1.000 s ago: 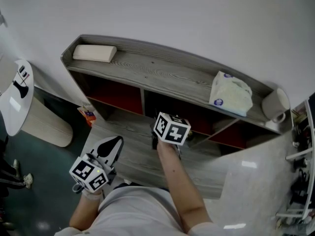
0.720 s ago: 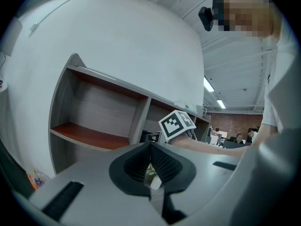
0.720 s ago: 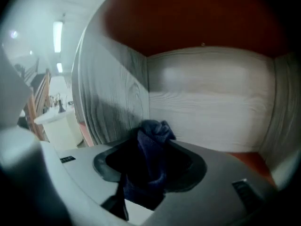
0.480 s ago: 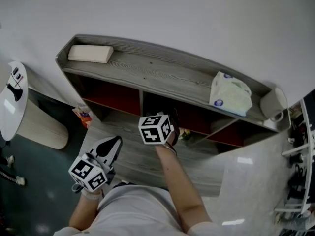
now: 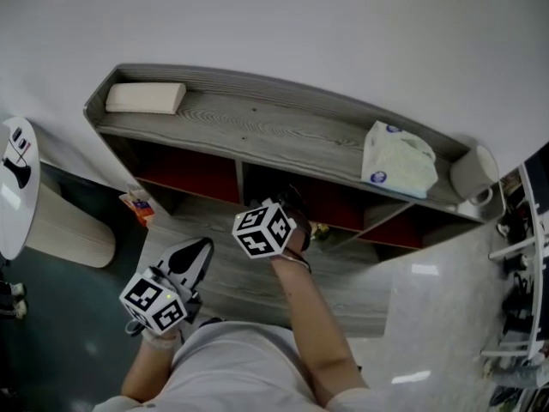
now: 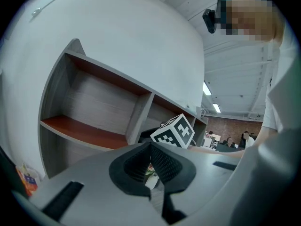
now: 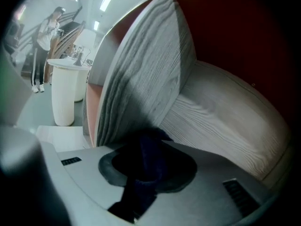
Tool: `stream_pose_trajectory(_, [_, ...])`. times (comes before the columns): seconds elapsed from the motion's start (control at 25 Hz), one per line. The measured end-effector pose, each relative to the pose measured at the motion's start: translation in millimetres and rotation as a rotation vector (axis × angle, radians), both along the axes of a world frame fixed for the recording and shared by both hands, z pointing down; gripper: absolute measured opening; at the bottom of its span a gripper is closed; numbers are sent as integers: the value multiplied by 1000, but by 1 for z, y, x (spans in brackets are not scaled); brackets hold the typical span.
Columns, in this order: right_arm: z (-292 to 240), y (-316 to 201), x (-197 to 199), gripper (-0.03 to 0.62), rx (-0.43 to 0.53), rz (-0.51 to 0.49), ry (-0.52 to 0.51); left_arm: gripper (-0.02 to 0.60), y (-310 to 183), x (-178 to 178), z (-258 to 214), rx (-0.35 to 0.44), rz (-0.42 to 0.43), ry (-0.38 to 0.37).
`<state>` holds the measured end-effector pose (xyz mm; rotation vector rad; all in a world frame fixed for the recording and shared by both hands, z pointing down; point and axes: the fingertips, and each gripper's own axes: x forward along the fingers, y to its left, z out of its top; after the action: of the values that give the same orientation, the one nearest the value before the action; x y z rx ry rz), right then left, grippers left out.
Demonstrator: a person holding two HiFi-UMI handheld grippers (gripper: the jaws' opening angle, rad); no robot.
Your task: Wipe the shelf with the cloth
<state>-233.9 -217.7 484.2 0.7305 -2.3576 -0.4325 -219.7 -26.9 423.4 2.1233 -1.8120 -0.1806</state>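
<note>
The grey wooden shelf unit [image 5: 257, 129] has red-backed compartments under its top board. My right gripper [image 7: 146, 160] is shut on a dark cloth [image 7: 151, 140] that bunches out past the jaws. It points into the middle compartment, close to the upright divider [image 7: 141, 79] and the grey compartment floor [image 7: 221, 121]. In the head view its marker cube [image 5: 264, 229] sits in front of that compartment and the fingertips are hidden. My left gripper [image 5: 197, 249] hangs back at the lower left, shut with nothing in it [image 6: 153, 172].
On the top board lie a beige block [image 5: 146, 98], a white-green packet [image 5: 399, 161] and a paper roll [image 5: 474, 172]. A white round stand [image 5: 15, 187] is at the left. An orange packet [image 5: 137, 204] lies on the floor by the shelf's left end.
The right gripper rolled about its own line and shifted a little left at the middle compartment, still holding the cloth. The left gripper stayed put.
</note>
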Motion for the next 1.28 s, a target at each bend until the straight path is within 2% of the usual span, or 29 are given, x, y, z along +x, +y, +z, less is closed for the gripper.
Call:
stream_pose_trajectory(0.32, [0, -13, 36, 92, -21, 71, -29, 14, -16, 22, 7, -15, 87, 13])
stream_pose_trajectory(0.88, [-1, -57, 150, 92, -58, 314, -78, 14, -41, 67, 7, -14, 251, 7])
stream_pose_trajectory(1.12, [0, -68, 187, 92, -53, 408, -79, 14, -44, 80, 8, -21, 283, 4])
stream_pose_trajectory(1.28, [-1, -69, 196, 92, -42, 430, -83, 14, -45, 85, 10, -29, 288, 2])
